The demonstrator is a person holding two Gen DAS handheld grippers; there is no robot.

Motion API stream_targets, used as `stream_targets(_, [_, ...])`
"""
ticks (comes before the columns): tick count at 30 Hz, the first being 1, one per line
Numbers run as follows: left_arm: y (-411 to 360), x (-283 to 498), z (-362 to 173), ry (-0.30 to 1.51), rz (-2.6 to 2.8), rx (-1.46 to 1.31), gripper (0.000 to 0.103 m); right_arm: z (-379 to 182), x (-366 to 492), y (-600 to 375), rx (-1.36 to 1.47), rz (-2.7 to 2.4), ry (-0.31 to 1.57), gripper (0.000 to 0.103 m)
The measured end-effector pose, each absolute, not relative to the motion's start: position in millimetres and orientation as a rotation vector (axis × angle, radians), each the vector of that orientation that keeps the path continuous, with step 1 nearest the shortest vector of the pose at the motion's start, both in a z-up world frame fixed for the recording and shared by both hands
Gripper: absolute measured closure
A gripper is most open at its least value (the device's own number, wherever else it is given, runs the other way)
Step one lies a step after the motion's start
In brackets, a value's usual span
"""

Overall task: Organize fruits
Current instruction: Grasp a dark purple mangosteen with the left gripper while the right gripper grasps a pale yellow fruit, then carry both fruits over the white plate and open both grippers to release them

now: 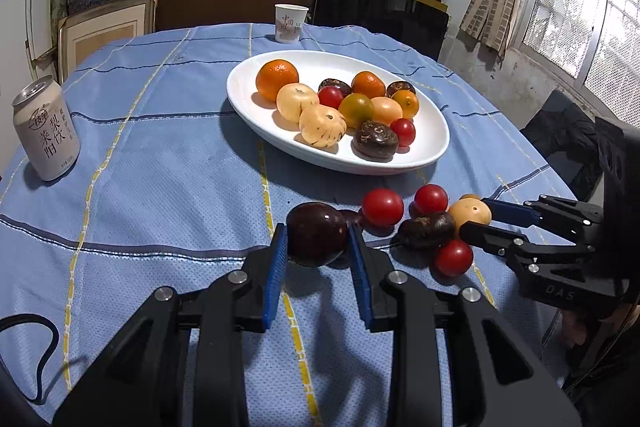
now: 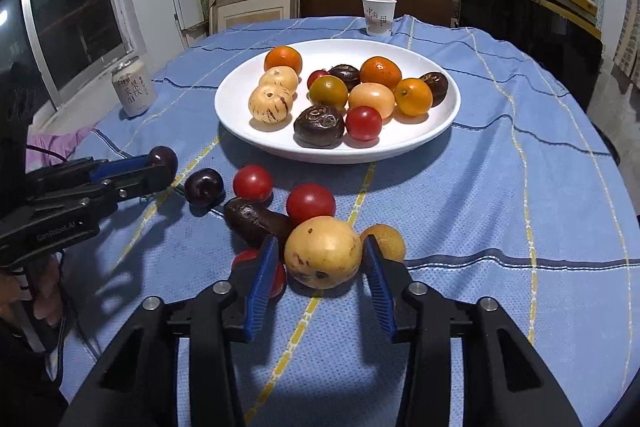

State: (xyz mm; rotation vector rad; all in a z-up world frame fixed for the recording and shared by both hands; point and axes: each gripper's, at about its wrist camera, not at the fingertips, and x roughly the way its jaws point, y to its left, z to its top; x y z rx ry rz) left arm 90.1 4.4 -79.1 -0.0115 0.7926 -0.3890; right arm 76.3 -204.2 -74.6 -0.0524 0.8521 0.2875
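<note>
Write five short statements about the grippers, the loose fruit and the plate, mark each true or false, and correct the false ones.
1. The left gripper has a dark plum between its fingers. True.
2. The right gripper brackets a red tomato. False: a yellow fruit sits between its fingers.
3. The white plate is empty. False: it holds oranges, tomatoes and dark and pale fruits.
4. The drink can stands upright on the blue cloth. True.
5. The paper cup lies tipped over beside the loose fruit. False: it stands upright beyond the plate.
</note>
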Motion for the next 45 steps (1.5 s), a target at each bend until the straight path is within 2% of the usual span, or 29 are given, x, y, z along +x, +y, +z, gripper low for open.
stream_targets(45, [-10,56,-47,0.742,-0.335,0.044,0.074,-31,34,-252,0.06,0.229,0.732,0.063])
